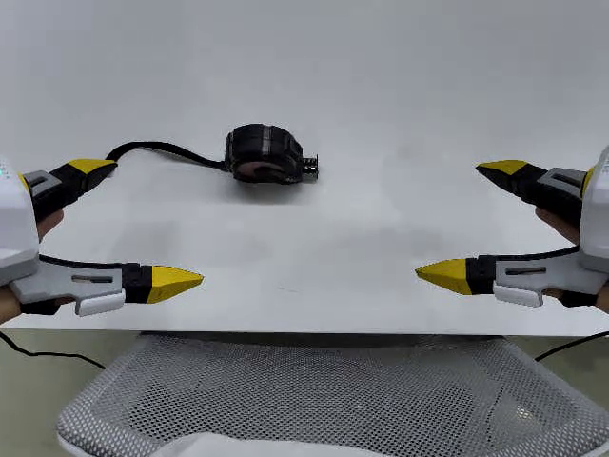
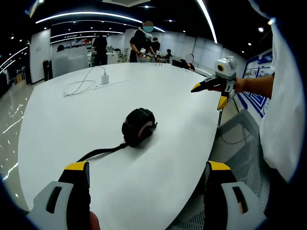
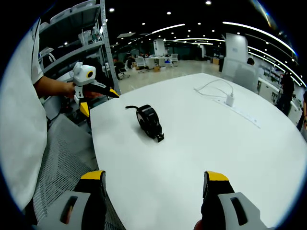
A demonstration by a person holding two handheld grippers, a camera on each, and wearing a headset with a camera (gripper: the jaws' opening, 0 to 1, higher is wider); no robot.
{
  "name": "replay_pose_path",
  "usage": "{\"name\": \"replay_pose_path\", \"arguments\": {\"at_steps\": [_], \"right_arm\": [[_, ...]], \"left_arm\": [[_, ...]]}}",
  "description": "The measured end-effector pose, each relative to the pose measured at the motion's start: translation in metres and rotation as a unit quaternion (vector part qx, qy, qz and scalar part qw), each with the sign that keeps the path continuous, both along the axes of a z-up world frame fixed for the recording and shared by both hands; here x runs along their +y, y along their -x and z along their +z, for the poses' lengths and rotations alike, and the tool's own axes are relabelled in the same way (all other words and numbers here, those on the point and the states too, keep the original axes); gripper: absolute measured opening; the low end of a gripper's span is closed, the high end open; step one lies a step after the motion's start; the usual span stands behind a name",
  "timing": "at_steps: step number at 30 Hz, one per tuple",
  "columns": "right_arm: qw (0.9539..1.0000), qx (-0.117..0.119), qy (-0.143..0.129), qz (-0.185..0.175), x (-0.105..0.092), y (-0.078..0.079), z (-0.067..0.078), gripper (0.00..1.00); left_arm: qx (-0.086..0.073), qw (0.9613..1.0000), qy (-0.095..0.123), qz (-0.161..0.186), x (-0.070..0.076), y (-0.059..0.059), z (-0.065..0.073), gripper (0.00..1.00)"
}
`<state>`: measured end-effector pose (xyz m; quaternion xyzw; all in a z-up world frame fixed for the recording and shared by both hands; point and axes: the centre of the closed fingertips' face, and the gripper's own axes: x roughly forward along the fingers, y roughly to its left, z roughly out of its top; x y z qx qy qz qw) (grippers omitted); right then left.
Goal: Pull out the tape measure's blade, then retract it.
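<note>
— How are the hands set?
— Both are low and level over the table (image 1: pixel 400 105), pointing in at each other. The left tongs (image 1: pixel 158 221) gape wide, and so do the right tongs (image 1: pixel 447 220). Neither holds anything.
— And the tape measure (image 1: pixel 266 154)?
— It lies ahead of both pairs and between them, nearer the left, and neither touches it. Its strap (image 1: pixel 157 149) trails toward the left tongs' far jaw.
— Anything else?
— The left gripper view catches a white charger (image 2: pixel 104 78) far beyond the tape. The right gripper view shows metal shelving (image 3: pixel 81 43) behind the left tongs.
</note>
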<state>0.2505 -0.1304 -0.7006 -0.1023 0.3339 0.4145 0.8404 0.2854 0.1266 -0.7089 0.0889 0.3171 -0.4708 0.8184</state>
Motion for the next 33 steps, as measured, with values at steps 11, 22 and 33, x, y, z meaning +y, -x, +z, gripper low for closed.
{"name": "replay_pose_path", "arguments": {"at_steps": [11, 22, 33], "right_arm": [[1.0000, 0.000, -0.001, 0.002, 0.001, -0.008, -0.002, 0.82], [0.9999, 0.000, -0.003, 0.012, 0.008, -0.015, -0.007, 0.82], [0.9995, 0.002, 0.000, 0.032, 0.015, -0.024, -0.014, 0.82]], "left_arm": [[-0.001, 1.0000, 0.000, -0.002, -0.001, -0.010, -0.001, 0.99], [0.001, 0.9999, -0.002, -0.015, -0.007, -0.018, -0.004, 0.99], [-0.003, 0.9990, -0.011, -0.043, -0.018, -0.025, -0.009, 0.99]]}}
